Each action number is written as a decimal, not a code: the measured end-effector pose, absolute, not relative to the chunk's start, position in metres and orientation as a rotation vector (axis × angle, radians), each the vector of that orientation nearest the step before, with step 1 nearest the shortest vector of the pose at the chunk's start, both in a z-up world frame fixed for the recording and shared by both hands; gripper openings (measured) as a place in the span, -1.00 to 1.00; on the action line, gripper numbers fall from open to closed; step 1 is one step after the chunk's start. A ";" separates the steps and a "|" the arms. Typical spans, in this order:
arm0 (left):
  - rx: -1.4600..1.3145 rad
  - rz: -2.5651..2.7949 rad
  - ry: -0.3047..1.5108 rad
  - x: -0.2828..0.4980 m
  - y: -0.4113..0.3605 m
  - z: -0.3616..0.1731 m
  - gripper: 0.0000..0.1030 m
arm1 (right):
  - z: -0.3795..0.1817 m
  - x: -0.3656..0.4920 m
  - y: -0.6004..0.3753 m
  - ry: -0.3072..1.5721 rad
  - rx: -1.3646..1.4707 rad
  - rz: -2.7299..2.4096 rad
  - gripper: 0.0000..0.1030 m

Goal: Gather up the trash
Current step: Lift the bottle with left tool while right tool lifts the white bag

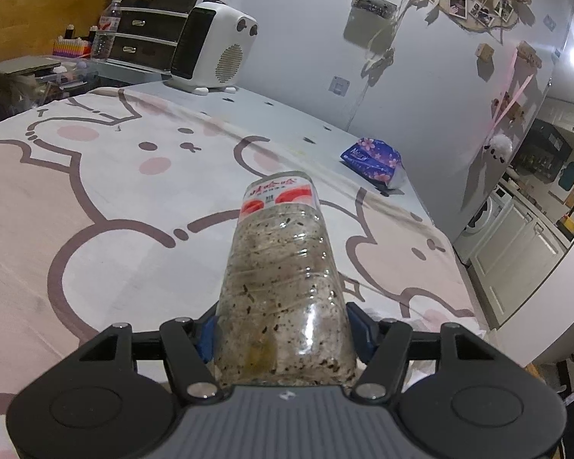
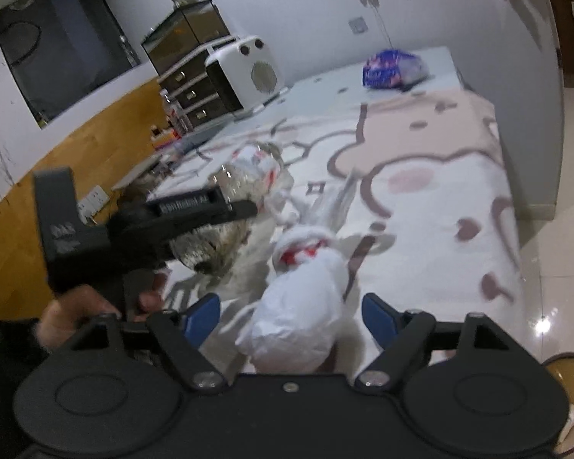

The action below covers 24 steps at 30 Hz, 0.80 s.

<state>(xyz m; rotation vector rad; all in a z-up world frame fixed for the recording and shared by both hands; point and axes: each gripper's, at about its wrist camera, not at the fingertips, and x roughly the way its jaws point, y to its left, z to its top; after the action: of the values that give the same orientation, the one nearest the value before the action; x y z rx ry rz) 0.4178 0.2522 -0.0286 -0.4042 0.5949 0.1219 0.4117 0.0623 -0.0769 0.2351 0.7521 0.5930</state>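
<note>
Clear-plastic bottle [image 1: 283,267] | light, crushable, slick | left gripper [image 1: 283,329] clamps its base, 12 o'clock | right gripper [image 2: 291,317] part-open astride soft white bag [image 2: 298,313], unpinched

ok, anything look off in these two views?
Yes. The clear plastic bottle clamped in the left gripper is dirty inside, its wall coated with dark specks and yellowish residue. On the bunny-print cloth, a white plastic bag lies crumpled between the right gripper's open fingers, ungripped.
</note>
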 end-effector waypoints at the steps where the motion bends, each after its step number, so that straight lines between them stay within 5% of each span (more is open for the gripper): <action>1: -0.402 0.123 0.602 0.418 0.252 -0.029 0.26 | -0.080 0.412 0.065 0.750 0.224 0.564 0.04; 2: -0.403 0.126 0.612 0.418 0.252 -0.030 0.26 | -0.082 0.412 0.066 0.749 0.222 0.545 -0.24; 4: -0.406 0.129 0.631 0.418 0.252 -0.031 0.28 | -0.083 0.410 0.062 0.732 0.243 0.537 -0.30; 10: -0.483 0.124 0.603 0.416 0.257 -0.034 0.56 | -0.079 0.398 0.046 0.697 0.240 0.507 -0.34; 15: -0.661 0.086 0.562 0.412 0.271 -0.037 0.59 | -0.078 0.389 0.038 0.685 0.248 0.494 -0.34; 24: -0.591 0.078 0.553 0.417 0.257 -0.034 0.34 | -0.079 0.384 0.035 0.689 0.259 0.480 -0.34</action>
<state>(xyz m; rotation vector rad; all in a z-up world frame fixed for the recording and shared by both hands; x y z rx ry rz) 0.4169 0.2575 -0.0342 -0.5909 0.5533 0.0777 0.3842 0.0351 -0.0785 0.2586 0.6889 0.4798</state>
